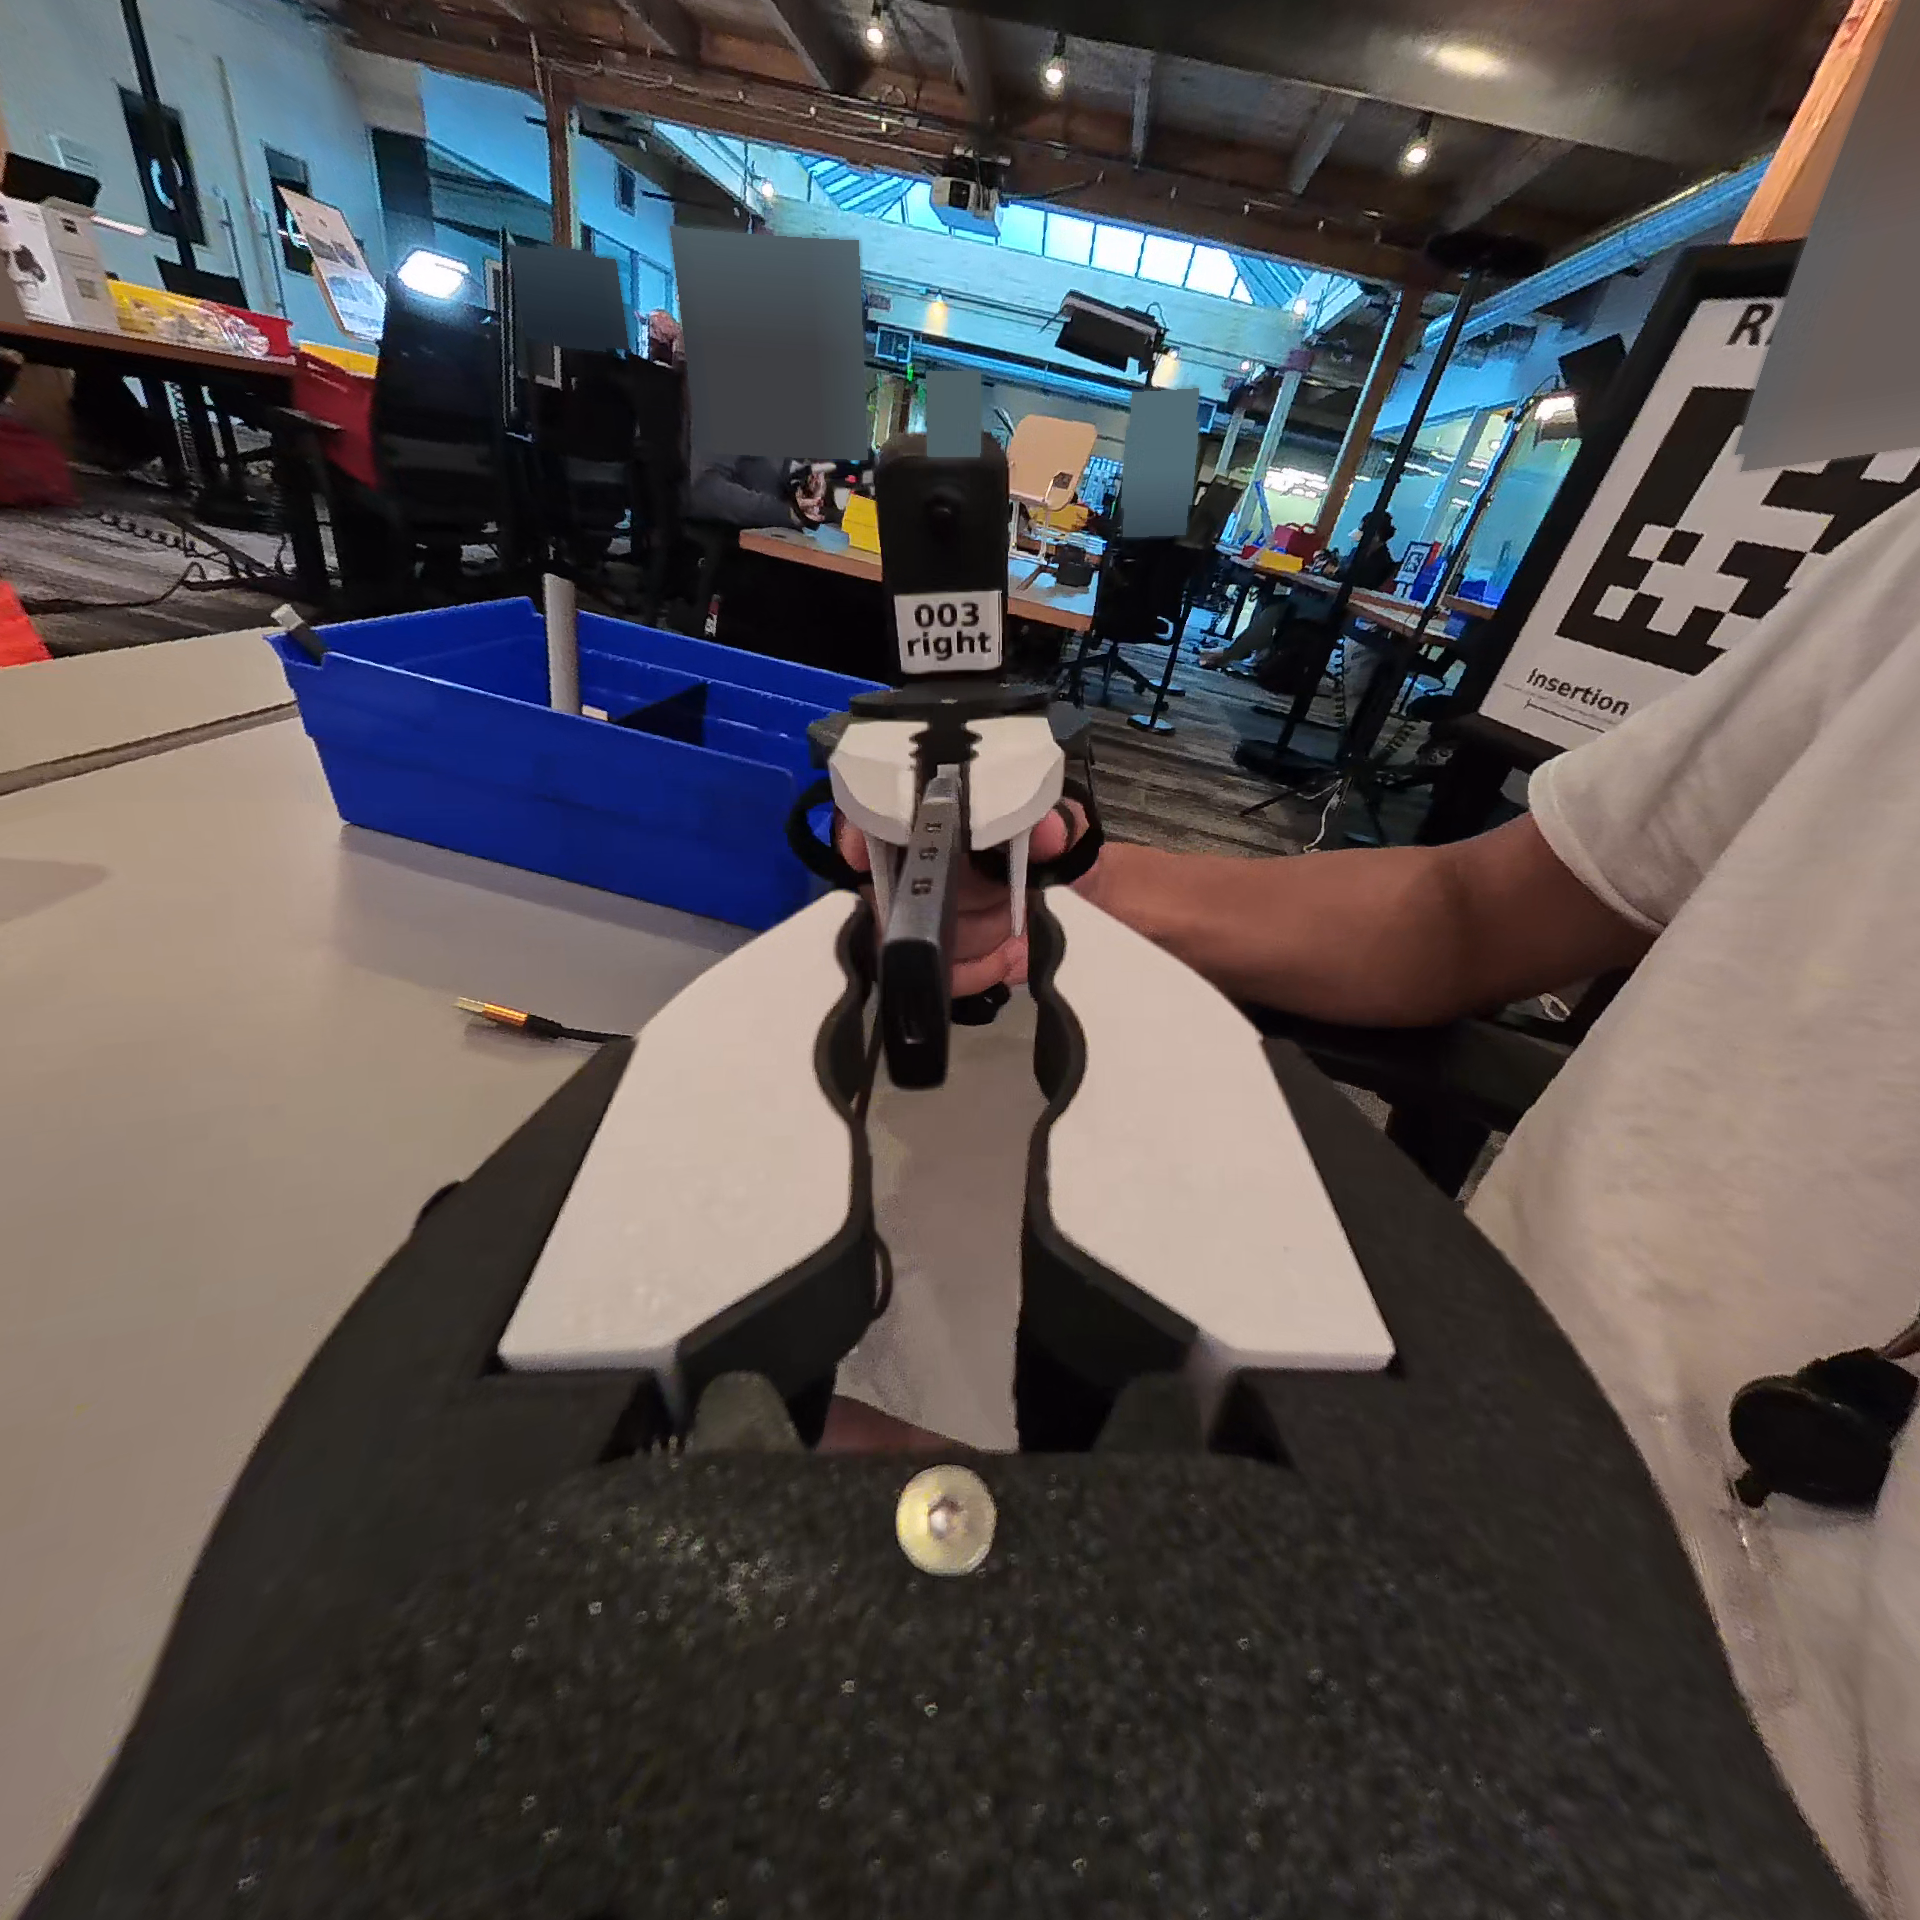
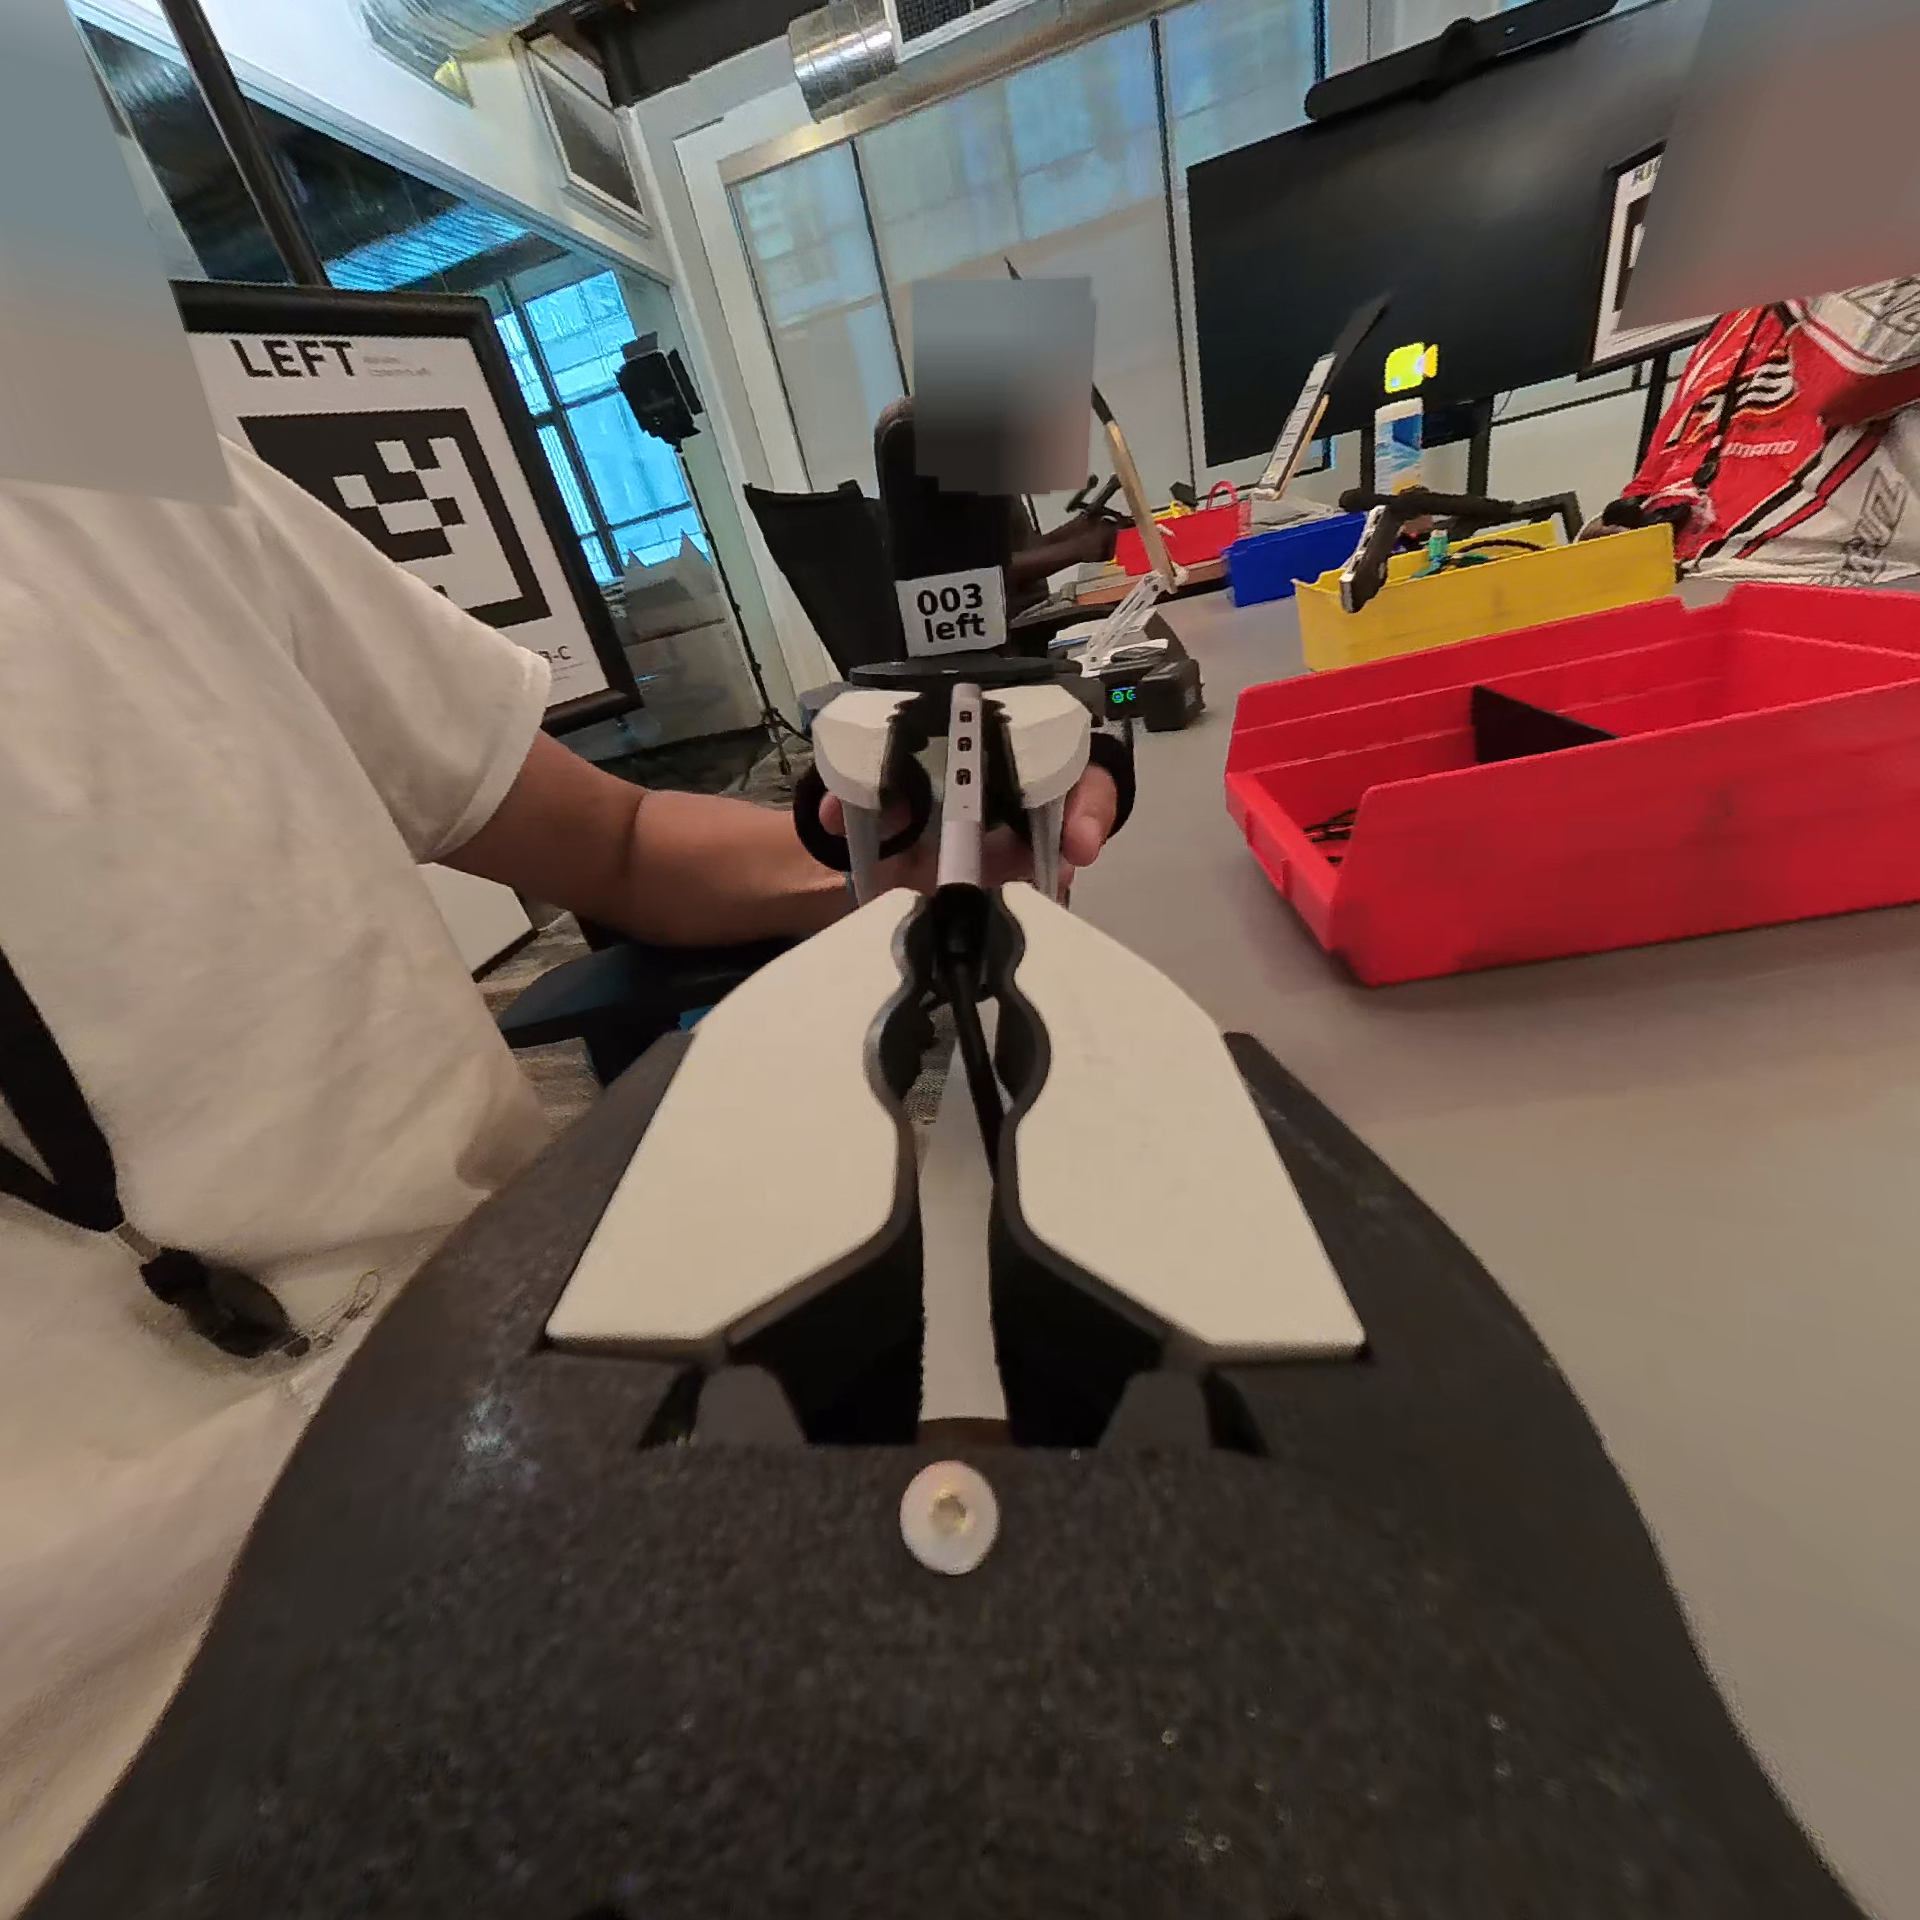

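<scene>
A slim silver hub [image 1: 925, 883] with a row of ports hangs in the air between my two grippers, which face each other. My right gripper [image 2: 958, 914] is shut on the hub's black cable end [image 2: 977, 1049]. The hub [image 2: 964, 769] points away from it. My left gripper [image 1: 951, 914] is open around the hub's dark free end [image 1: 914, 1039], with a gap showing on the right side. The right gripper [image 1: 951, 821] shows farther off in the left wrist view. The left gripper [image 2: 961, 800] shows farther off in the right wrist view.
A blue bin [image 1: 520, 748] with an upright grey tube stands on the grey table [image 1: 208, 987]. A gold-tipped plug [image 1: 499, 1010] lies loose there. A red bin [image 2: 1558, 831] and a yellow bin [image 2: 1486, 613] stand to the right. The person's white shirt [image 2: 208, 831] is close. One gripper's finger ends stand about 5 centimetres off the other's.
</scene>
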Demonstrator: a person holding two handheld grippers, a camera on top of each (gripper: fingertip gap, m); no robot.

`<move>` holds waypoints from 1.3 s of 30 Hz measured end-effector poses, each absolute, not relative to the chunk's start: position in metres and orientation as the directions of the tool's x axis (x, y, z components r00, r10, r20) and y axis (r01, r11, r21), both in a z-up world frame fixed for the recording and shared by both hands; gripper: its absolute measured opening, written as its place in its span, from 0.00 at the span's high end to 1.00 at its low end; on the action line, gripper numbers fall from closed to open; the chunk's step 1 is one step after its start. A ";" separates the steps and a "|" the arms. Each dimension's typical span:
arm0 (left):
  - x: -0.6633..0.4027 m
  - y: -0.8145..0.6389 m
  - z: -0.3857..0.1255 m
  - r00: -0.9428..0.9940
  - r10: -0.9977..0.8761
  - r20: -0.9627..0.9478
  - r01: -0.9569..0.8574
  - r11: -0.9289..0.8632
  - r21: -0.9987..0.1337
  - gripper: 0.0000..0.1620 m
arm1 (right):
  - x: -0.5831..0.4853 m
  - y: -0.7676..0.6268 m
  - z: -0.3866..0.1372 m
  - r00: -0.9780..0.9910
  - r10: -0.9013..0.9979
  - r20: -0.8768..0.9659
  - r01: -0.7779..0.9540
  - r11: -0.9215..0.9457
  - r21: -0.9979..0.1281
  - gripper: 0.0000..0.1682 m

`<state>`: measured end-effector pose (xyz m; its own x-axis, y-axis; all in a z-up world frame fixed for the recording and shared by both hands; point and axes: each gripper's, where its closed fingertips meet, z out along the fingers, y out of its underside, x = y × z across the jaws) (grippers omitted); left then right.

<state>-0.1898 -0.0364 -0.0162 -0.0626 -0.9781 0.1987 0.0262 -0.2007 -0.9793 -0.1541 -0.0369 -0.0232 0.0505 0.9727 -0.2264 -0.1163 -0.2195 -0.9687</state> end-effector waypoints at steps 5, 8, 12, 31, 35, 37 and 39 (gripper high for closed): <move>-0.188 -0.034 -0.018 -0.045 -0.979 0.197 0.031 -0.198 -0.980 0.86 | -0.157 -0.039 -0.026 0.022 0.969 -0.247 -0.119 -0.243 -0.963 0.95; -0.187 -0.035 -0.020 -0.043 -0.983 0.177 0.019 -0.178 -0.984 0.94 | -0.158 -0.038 -0.029 0.032 0.970 -0.240 -0.103 -0.236 -0.966 0.95; -0.186 -0.034 -0.029 -0.028 -0.991 0.134 -0.031 -0.133 -0.991 0.94 | -0.155 -0.034 -0.032 0.051 0.965 -0.256 -0.091 -0.251 -0.964 0.95; -0.183 -0.043 -0.017 0.024 -1.000 -0.012 0.026 0.012 -1.000 0.93 | -0.154 -0.041 -0.020 -0.031 0.961 -0.275 -0.171 -0.276 -0.946 0.95; -0.183 -0.043 -0.016 0.001 -0.999 0.047 0.045 -0.047 -0.998 0.92 | -0.153 -0.043 -0.018 -0.020 0.969 -0.246 -0.171 -0.245 -0.954 0.95; -0.184 -0.042 -0.014 -0.007 -0.997 0.077 0.065 -0.077 -0.995 0.92 | -0.151 -0.042 -0.016 -0.013 0.971 -0.237 -0.192 -0.235 -0.953 0.95; -0.184 -0.042 -0.013 -0.012 -0.995 0.099 0.079 -0.099 -0.992 0.91 | -0.150 -0.041 -0.014 -0.018 0.969 -0.246 -0.203 -0.244 -0.948 0.95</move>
<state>-0.1840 -0.0419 -0.0128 -0.0116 -0.9950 0.0988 0.0791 -0.0994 -0.9919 -0.1500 -0.0410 -0.0144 -0.0175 0.9692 -0.2455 -0.2032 -0.2439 -0.9483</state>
